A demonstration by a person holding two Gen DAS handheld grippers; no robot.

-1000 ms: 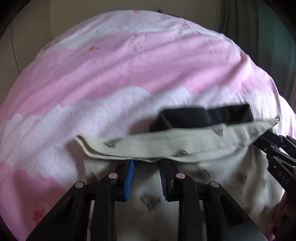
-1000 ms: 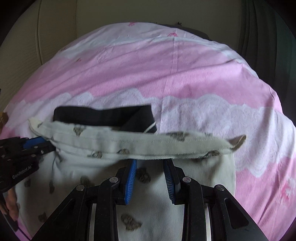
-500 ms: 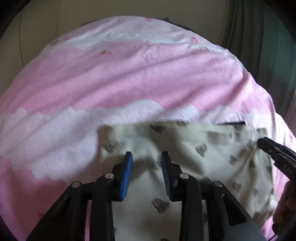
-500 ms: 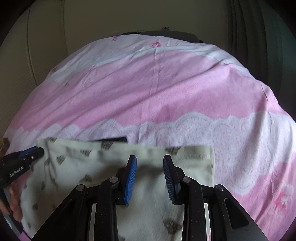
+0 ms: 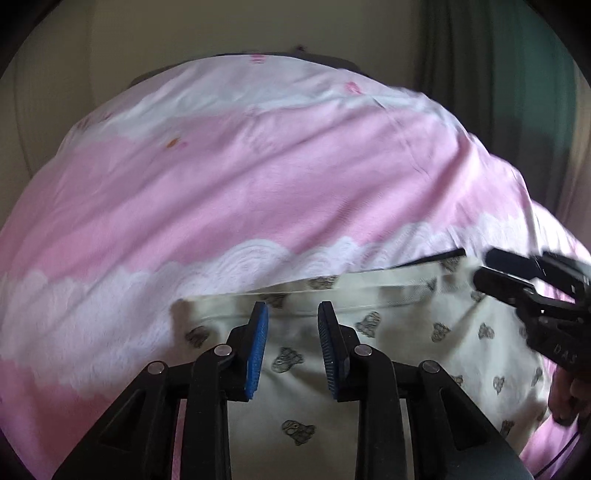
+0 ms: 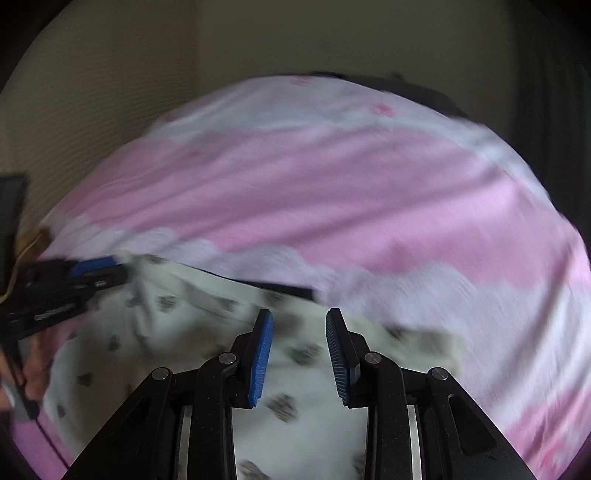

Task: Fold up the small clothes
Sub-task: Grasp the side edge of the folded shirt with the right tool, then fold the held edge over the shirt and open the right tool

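A pink and white bedsheet (image 5: 229, 192) covers the whole surface, with a lacy white band running across it; behind it stands a plain beige wall (image 5: 184, 33), and a dark green curtain (image 5: 491, 62) hangs at the right in the left wrist view only. There are no containers in either view.

The garment (image 5: 369, 369), cream with small dark prints, lies flat on the sheet just under both grippers, its far edge folded over in a straight line. A thin black strip (image 6: 280, 287) of another fabric shows along that far edge.

The left gripper (image 5: 293, 347) hovers over the garment's near left part, its blue pads apart and holding nothing. The right gripper (image 6: 300, 354) is likewise spread wide over the cloth, empty. Each view catches the other gripper at its side edge, with part of the person's hand. The right wrist view is motion-blurred, and alone shows a dark object (image 6: 11, 221) at far left.
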